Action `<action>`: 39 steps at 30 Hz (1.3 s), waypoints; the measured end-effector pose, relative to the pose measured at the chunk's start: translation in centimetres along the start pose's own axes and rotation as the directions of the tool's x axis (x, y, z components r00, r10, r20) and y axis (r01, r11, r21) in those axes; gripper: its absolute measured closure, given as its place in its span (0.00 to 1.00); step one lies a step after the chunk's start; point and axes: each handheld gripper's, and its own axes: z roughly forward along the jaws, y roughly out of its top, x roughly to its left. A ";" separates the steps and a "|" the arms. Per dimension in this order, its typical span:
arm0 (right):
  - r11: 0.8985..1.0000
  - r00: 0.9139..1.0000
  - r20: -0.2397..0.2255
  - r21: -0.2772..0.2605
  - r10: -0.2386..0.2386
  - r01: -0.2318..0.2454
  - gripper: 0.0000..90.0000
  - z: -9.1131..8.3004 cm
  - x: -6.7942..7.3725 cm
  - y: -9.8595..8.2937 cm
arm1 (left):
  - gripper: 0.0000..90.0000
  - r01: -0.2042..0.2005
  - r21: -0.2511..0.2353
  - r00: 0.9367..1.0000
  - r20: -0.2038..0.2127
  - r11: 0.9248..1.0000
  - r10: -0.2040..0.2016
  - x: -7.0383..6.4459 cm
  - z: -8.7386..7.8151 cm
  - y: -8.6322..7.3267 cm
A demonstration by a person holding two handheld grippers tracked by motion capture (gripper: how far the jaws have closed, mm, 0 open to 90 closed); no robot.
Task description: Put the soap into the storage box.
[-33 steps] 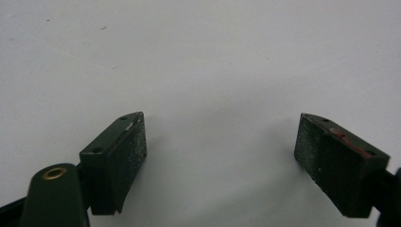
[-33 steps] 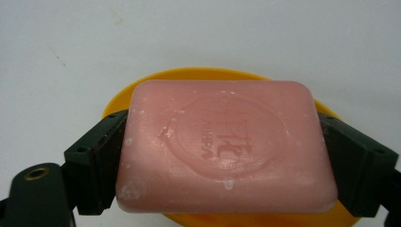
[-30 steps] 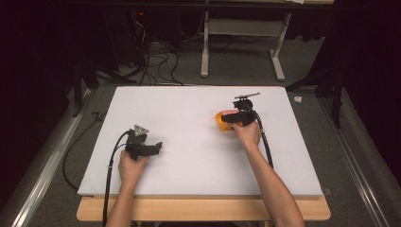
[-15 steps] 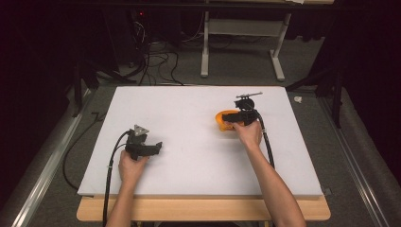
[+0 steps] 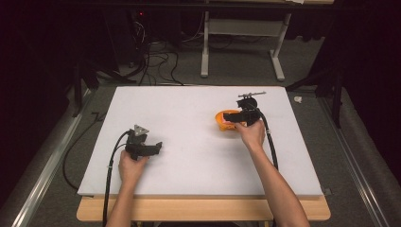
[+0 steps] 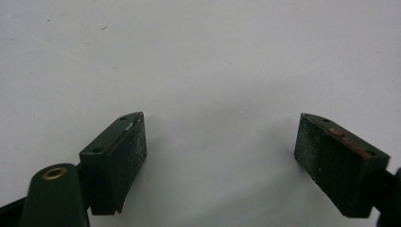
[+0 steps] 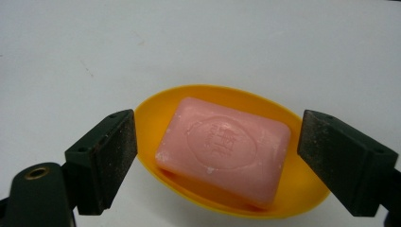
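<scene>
1. A white counter (image 5: 189, 123) is seen from the high view, with a person's forearms entering from the bottom edge.
2. The left claw (image 5: 158, 146) is held low over the near left part of the counter, well apart from everything else; its cable (image 5: 111, 163) is trailed back toward the near edge.
3. In the left gripper view, the left claw (image 6: 220, 156) is shown spread wide, with nothing but bare white surface between its jaws.
4. The right claw (image 5: 226, 117) is held at the far right part of the counter, at an orange soap dish (image 5: 220, 121).
5. In the right gripper view, the right claw (image 7: 217, 161) is spread, its jaws standing on either side of the soap dish (image 7: 151, 113); contact with the rim cannot be told.
6. A pink bar of soap (image 7: 223, 147), stamped with an oval mark, is lying inside the dish.
</scene>
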 end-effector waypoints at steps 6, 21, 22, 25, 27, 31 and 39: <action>1.000 1.000 -0.005 -0.028 -0.009 0.009 0.15 -1.2 -0.3 0.0 | 0.20 0.001 0.000 1.000 0.000 1.000 -0.001 0.0 0.0 0.0; 0.995 1.000 -0.014 -0.096 -0.023 0.022 0.16 -4.2 -1.3 -0.2 | 0.20 0.001 0.000 1.000 0.000 1.000 -0.001 0.0 0.0 0.0; 0.995 1.000 -0.014 -0.099 -0.023 0.022 0.16 -4.3 -1.3 -0.2 | 0.20 0.001 0.000 1.000 0.000 1.000 -0.001 0.0 0.0 0.0; 0.993 0.999 -0.014 -0.112 -0.031 0.029 0.16 -5.0 -1.5 -0.4 | 0.20 0.001 0.000 1.000 0.000 1.000 -0.001 0.0 0.0 0.0; 0.993 0.999 -0.013 -0.115 -0.033 0.031 0.16 -5.1 -1.6 -0.4 | 0.20 0.001 0.000 1.000 0.000 1.000 -0.001 0.0 0.0 0.0; 0.991 0.999 -0.008 -0.127 -0.041 0.039 0.17 -5.7 -1.7 -0.5 | 0.20 0.001 0.000 1.000 0.000 1.000 -0.001 0.0 0.0 0.0; 0.988 0.999 -0.008 -0.151 -0.037 0.036 0.18 -6.6 -2.5 -1.3 | 0.20 0.001 0.000 1.000 0.000 1.000 -0.001 0.0 0.0 0.0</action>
